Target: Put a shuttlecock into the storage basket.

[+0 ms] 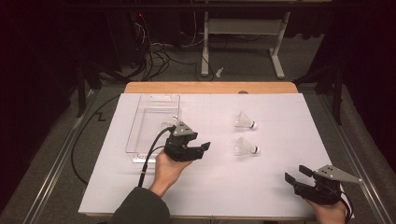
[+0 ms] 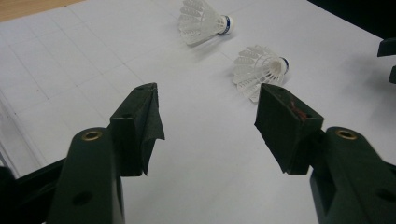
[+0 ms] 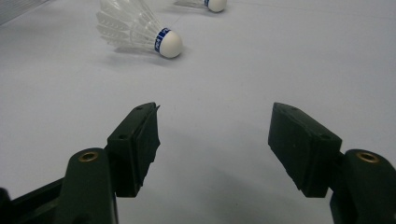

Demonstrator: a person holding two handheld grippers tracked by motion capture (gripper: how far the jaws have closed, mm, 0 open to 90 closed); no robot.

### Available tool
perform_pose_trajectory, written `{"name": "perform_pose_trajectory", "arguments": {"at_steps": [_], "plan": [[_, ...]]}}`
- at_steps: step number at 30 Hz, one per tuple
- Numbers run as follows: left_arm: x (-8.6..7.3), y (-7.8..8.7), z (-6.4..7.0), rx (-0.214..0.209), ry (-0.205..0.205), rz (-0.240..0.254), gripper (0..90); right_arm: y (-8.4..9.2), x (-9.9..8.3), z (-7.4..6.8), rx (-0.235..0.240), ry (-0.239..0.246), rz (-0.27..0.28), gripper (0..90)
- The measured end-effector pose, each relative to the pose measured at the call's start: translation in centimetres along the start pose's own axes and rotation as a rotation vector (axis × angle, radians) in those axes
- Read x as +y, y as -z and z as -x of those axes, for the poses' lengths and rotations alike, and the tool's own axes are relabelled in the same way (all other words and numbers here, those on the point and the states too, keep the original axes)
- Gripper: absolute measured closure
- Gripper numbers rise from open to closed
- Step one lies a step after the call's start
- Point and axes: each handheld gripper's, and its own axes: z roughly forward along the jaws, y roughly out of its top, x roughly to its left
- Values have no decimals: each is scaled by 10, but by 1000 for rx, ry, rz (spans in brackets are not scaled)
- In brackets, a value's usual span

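You're holding your left gripper (image 1: 204,148) and right gripper (image 1: 293,175) wide open, empty — rushing could be knocking the near shuttlecock (image 1: 246,147) rolling.

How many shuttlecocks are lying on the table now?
2. The far shuttlecock and the near shuttlecock both lie on the white sheet, right of the clear box. No others are visible.

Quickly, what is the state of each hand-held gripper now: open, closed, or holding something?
Left hand-held gripper: open, holding nothing.
Right hand-held gripper: open, holding nothing.
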Motion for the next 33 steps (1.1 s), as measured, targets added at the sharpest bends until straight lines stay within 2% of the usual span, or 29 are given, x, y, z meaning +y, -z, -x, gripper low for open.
{"name": "perform_pose_trajectory", "arguments": {"at_steps": [10, 18, 25, 33], "plan": [[-4, -6, 3, -12, -11, -17, 419, 1, 0, 0, 2, 1, 1, 338], [-4, -9, 6, -23, -8, -21, 420, 1, -1, 1, -3, -14, 0, 338], [-3, -7, 8, -29, -7, -17, 424, 1, 0, 0, -4, -9, 0, 338], [-6, -13, 9, -34, 0, -26, 424, 1, 0, 0, -3, -8, 0, 338]]}}
